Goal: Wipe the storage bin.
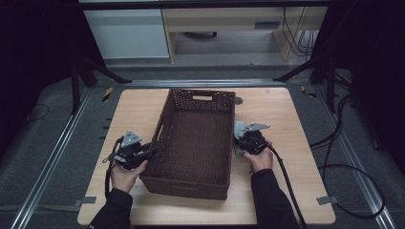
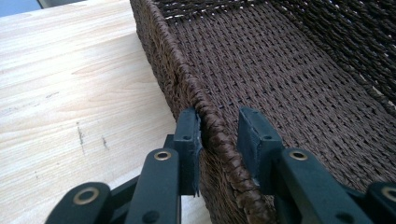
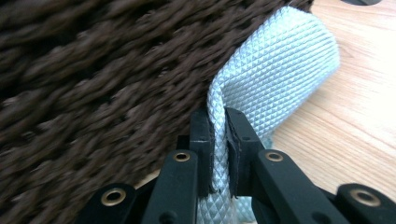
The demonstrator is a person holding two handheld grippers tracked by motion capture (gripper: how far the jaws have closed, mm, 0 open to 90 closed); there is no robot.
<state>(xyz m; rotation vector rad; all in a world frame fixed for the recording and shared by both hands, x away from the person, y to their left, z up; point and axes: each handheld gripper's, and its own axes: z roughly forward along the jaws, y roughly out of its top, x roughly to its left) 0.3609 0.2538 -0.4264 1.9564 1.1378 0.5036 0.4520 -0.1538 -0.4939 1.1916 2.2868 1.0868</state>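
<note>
Left gripper [image 1: 154, 151] sits at the left wall of the brown woven basket [image 1: 196, 138], w/ the person's left hand [image 1: 125, 175] behind it near the table's [image 1: 286, 119] left-front part. From the left gripper view, its two black jaws straddle the basket's braided rim [image 2: 212, 126]: one pad [image 2: 189, 140] is outside & touching the rim, the other pad [image 2: 254, 140] is inside w/ a gap still showing between it & the weave. So jaws part-closed around the rim, not clamped on it yet. Wood tabletop shows to the left of the wall in that view, basket floor to the right.

Basket itself stands upright in the middle of the table, long axis running away from the person, handle slot [image 1: 202, 98] in its far end wall. Inside looks bare weave.

Right gripper [image 1: 237, 141] is just beside the basket's right wall, right hand [image 1: 260, 160] behind it, cable trailing off toward the front right. Per the right gripper view, its jaws are pinched tight on a pale grey-blue cloth [image 3: 275, 79] w/ a diamond-textured surface; the cloth rises from between the pads, folds over & lies against the basket's outer wall [image 3: 93, 88], tabletop on its other side. In the high view the cloth [image 1: 238, 129] shows as a pale strip touching the basket's right side.
</note>
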